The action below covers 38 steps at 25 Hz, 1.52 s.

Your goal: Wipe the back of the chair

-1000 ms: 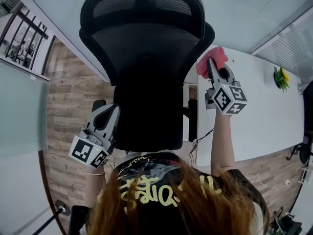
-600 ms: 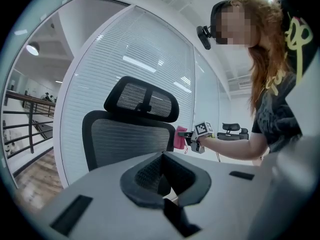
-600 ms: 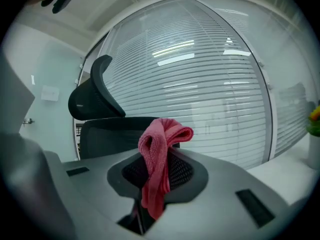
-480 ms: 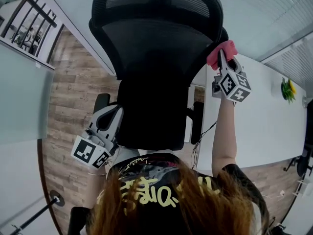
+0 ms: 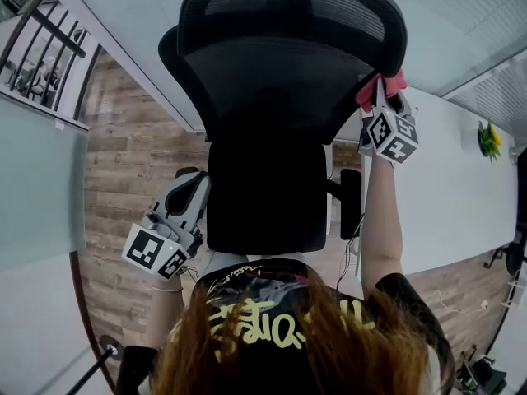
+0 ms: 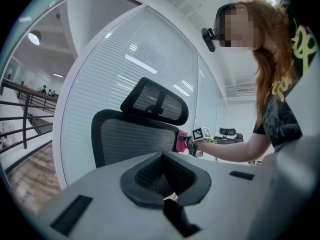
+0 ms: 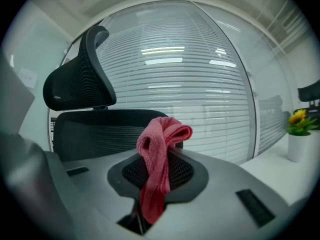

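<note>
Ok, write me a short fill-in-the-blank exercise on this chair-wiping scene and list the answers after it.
1. The pink cloth is clamped in the ___.
2. The left gripper, jaws together, holds ___.
3. The mesh chair back is ___ in colour.
4. The potted plant on the white table has ___ flowers.
Missing words: right gripper; nothing; black; yellow.
</note>
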Each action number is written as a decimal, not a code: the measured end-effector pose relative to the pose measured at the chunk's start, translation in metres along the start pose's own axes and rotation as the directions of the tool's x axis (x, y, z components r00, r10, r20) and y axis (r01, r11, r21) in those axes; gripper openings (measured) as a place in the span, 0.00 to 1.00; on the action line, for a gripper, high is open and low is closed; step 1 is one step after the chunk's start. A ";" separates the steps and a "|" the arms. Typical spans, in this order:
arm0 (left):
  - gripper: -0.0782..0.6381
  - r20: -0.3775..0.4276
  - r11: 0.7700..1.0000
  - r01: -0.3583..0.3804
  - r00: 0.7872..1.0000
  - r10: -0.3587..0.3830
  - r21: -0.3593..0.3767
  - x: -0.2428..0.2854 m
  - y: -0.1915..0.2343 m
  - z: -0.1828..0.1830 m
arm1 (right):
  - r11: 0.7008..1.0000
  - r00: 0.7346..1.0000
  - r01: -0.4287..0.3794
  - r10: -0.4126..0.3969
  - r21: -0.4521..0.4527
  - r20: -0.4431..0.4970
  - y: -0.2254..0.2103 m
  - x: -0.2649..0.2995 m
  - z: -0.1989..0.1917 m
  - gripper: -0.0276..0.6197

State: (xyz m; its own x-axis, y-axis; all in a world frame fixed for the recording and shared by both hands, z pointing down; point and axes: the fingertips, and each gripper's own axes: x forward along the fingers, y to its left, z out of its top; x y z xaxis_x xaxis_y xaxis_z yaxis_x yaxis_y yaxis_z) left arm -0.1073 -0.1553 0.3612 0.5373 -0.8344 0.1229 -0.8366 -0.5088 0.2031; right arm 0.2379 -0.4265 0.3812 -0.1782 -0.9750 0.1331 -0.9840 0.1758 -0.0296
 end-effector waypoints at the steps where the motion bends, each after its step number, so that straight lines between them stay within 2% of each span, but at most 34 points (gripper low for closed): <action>1: 0.10 0.000 1.000 0.006 1.000 -0.006 0.001 0.000 0.004 0.001 | 1.000 1.000 0.012 -0.012 -0.006 0.002 0.003 0.001 0.000 0.15; 9: 0.10 0.000 1.000 0.012 1.000 -0.012 0.000 -0.012 0.038 0.007 | 0.999 0.999 0.047 -0.047 0.012 0.018 0.039 0.010 0.000 0.15; 30: 0.10 -0.005 0.999 -0.001 1.000 0.001 -0.035 -0.034 0.082 0.000 | 0.995 0.995 -0.097 0.097 0.038 0.018 0.169 0.030 -0.005 0.15; 38: 0.10 -0.007 0.999 0.024 1.000 -0.024 -0.041 -0.032 0.098 0.000 | 0.988 0.990 -0.144 0.144 0.046 0.010 0.216 0.035 -0.004 0.15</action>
State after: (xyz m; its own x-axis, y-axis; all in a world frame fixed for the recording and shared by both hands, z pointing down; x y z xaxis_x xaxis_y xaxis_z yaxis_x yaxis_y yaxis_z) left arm -0.2062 -0.1788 0.3769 0.5581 -0.8203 0.1251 -0.8185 -0.5194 0.2456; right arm 0.0193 -0.4223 0.3839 -0.3177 -0.9409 0.1171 -0.9467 0.3079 -0.0945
